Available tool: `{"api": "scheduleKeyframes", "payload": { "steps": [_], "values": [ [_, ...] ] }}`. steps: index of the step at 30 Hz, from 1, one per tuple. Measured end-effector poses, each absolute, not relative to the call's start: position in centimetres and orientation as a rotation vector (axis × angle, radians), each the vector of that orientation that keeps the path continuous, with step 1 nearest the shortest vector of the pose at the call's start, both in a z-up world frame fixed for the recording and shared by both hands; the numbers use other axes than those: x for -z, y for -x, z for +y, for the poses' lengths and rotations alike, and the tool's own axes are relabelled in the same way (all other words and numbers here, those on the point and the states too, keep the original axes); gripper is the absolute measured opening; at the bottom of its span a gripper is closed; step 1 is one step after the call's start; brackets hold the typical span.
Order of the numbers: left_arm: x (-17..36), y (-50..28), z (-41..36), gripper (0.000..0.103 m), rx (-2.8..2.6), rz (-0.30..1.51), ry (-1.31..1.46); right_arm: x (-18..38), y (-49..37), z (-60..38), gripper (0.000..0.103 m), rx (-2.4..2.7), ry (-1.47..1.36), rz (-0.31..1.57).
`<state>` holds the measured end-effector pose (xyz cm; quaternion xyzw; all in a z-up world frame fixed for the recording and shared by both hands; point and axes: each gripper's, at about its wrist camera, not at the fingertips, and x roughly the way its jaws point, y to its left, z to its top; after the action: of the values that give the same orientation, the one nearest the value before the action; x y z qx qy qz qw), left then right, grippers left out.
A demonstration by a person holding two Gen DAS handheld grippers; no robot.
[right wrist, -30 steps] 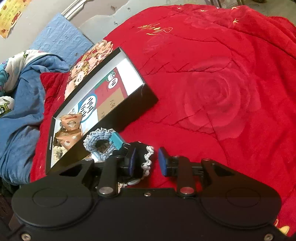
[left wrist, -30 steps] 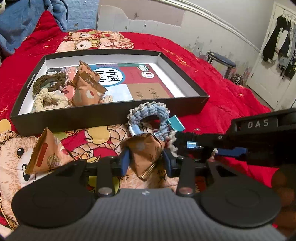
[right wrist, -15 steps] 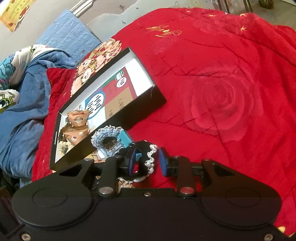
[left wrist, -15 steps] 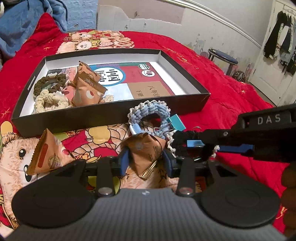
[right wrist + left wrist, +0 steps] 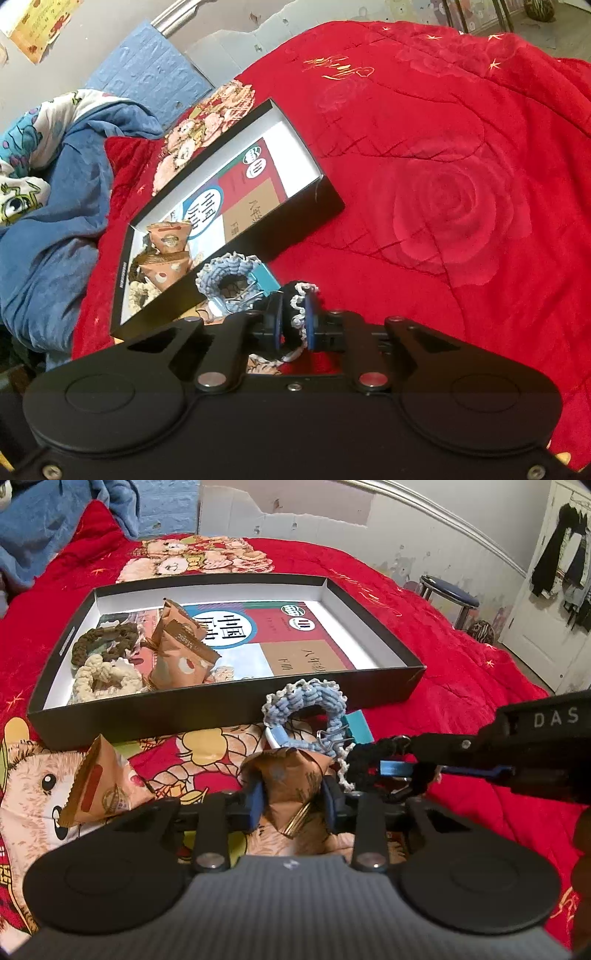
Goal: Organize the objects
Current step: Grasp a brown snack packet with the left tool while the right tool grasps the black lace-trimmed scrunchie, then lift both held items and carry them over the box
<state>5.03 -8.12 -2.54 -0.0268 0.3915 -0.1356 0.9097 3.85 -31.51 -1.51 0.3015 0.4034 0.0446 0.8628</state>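
Looking over my left claw (image 5: 293,799), I see the shallow black box (image 5: 229,716) lying on the red bed cover (image 5: 461,672), white inside with a printed sheet on its floor. At its left end it holds four things I can count: a dark brown crocheted scrunchie (image 5: 105,642), a cream one (image 5: 107,675) just below it, and two brown snack packets (image 5: 181,653) leaning together. Outside the box, near its front wall, lie a pale blue scrunchie (image 5: 306,705) with a teal binder clip (image 5: 360,729) beside it, and a third brown packet (image 5: 101,784) further left. My left claw's jaws are closing around a fourth brown packet (image 5: 291,775), a crumpled pyramid shape with a shiny crimped edge, and the blue pads (image 5: 256,803) sit against its sides. My right claw (image 5: 293,325) is squeezed almost fully together on a black scrunchie (image 5: 286,299) with a white lace edge, held just over the cover in front of the box.
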Motion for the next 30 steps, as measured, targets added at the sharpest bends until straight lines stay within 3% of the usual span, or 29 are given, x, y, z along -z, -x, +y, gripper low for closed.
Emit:
{"api": "scheduleKeyframes", "payload": {
  "steps": [20, 30],
  "values": [
    [1.6, -5.1, -7.7, 0.032, 0.256, 0.833, 0.073, 0.4, -3.7, -31.3, 0.011, -0.219, -0.702, 0.765],
    [-0.6, -4.2, -7.0, 0.032, 0.261, 0.740, 0.096, -0.8, -3.2, -31.4, 0.012, -0.277, -0.733, 0.688]
  ]
}}
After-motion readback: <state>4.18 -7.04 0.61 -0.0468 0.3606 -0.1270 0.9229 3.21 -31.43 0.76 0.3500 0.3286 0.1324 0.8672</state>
